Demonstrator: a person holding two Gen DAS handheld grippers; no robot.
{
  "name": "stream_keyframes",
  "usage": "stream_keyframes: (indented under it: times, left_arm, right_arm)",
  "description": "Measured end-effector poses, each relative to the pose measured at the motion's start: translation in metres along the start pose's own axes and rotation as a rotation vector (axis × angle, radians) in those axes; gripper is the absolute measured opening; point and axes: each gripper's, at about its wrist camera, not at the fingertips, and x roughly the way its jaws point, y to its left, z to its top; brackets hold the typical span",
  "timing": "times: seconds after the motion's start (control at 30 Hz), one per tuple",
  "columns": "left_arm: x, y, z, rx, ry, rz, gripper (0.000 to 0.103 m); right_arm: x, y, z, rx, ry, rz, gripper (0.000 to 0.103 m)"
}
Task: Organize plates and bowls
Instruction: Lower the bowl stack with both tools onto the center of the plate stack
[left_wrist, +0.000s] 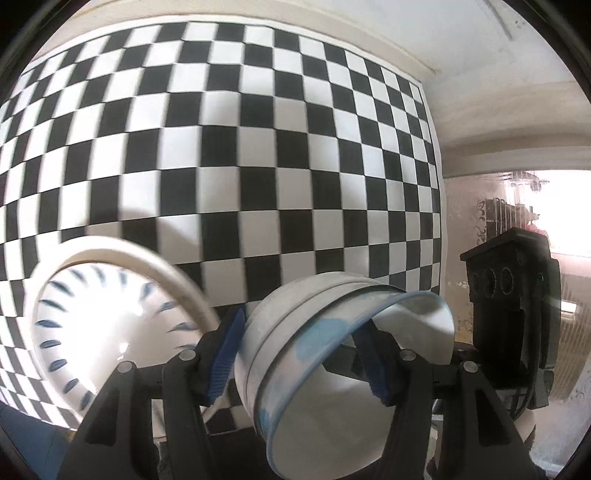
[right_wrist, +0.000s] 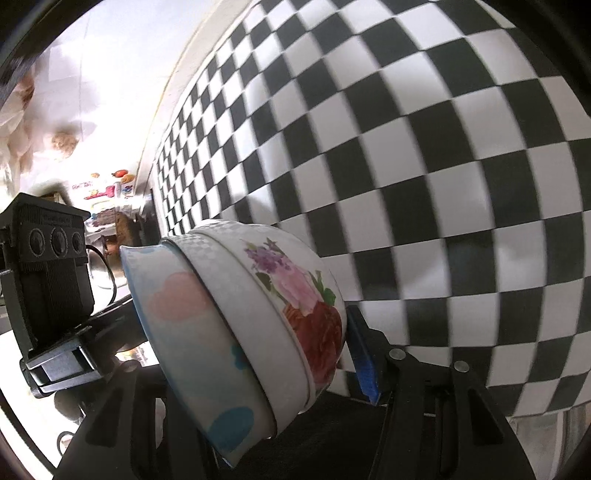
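Bowls: nested pair, floral bowl (right_wrist: 295, 295) inside cloud bowl (right_wrist: 192, 350), tilted, carried above checkered table (right_wrist: 443, 147).
Plate (left_wrist: 110, 332): rests on table, left edge.
Left tool (left_wrist: 299, 362): closed on pair's wall.
Right tool (right_wrist: 277, 365): closure indeterminate.
Risk: inner bowl slips from tilt.

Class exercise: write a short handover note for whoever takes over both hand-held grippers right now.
Left hand-held gripper: shut on blue-rimmed bowl, held tilted above the checkered cloth.
Right hand-held gripper: shut on nested bowls, the floral one seated in the pastel one.
Dash-patterned plate lies on the cloth, left.
Done: two bowls nested.
Left: probably stack the blue-rimmed bowl, set the stack down.
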Motion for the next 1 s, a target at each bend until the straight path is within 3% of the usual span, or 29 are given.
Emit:
stream_keyframes:
  times: [0.33,0.63,1.0]
  left_arm:
    - [-0.042,0.063,-0.019,-0.044,-0.04,0.038,0.056]
    - [-0.041,0.126,-0.029,-0.155,-0.031,0.024,0.056]
    - [-0.021,0.142,-0.026,-0.208,-0.003,0.0,0.056]
  right_arm:
    - [0.06,0.065,-0.013,-0.039,0.035,0.028,0.056]
    - [0.112,0.084,-0.019,-0.053,0.096,0.033,0.056]
    - [0.144,0.089,-0.01,-0.065,0.121,-0.035,0.055]
